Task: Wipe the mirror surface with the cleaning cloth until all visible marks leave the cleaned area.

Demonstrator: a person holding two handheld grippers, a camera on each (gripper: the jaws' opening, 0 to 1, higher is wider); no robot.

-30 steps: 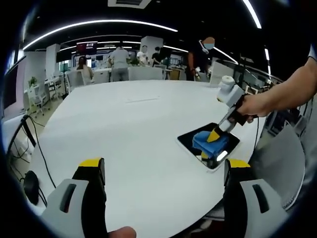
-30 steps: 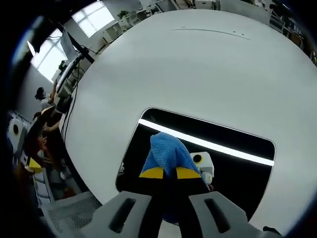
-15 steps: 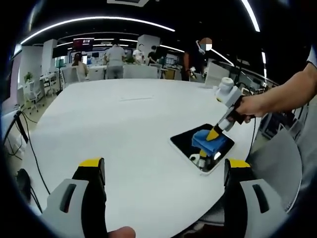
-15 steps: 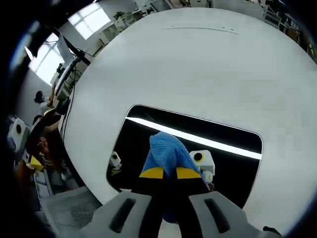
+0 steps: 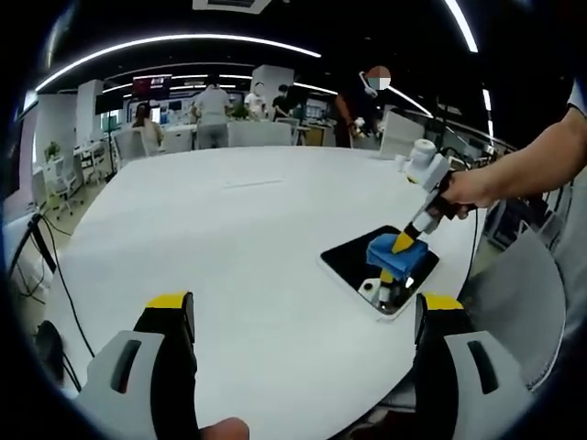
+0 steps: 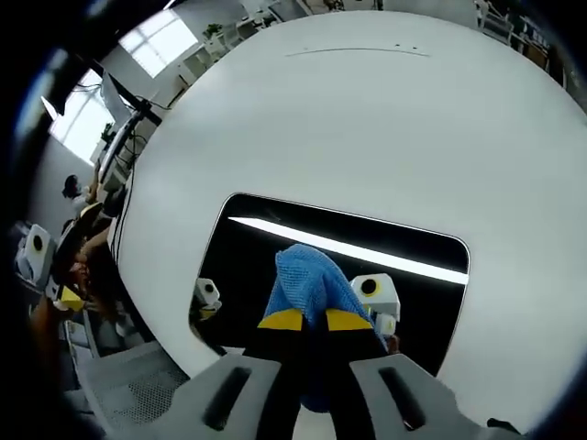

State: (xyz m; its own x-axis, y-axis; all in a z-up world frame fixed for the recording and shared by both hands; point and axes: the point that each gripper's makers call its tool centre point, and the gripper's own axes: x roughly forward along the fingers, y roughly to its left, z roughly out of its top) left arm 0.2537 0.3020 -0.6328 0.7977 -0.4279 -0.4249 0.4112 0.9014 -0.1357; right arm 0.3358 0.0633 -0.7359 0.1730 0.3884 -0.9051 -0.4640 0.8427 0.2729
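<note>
white round table (image 6: 385, 119) bears a dark mirror (image 6: 266, 252); right tool (image 6: 306, 320) pinches blue cloth (image 6: 307, 275), left tool (image 5: 301, 307) gapes.

blue cloth (image 6: 305, 275) slid farther across mirror (image 6: 266, 247), right hand-held gripper (image 6: 306, 320) pushing

I can read no text, label, brand or number anywhere. A screen (image 5: 160, 87) hangs far back in the room from my left claw view, but its content is too blurred.
</note>
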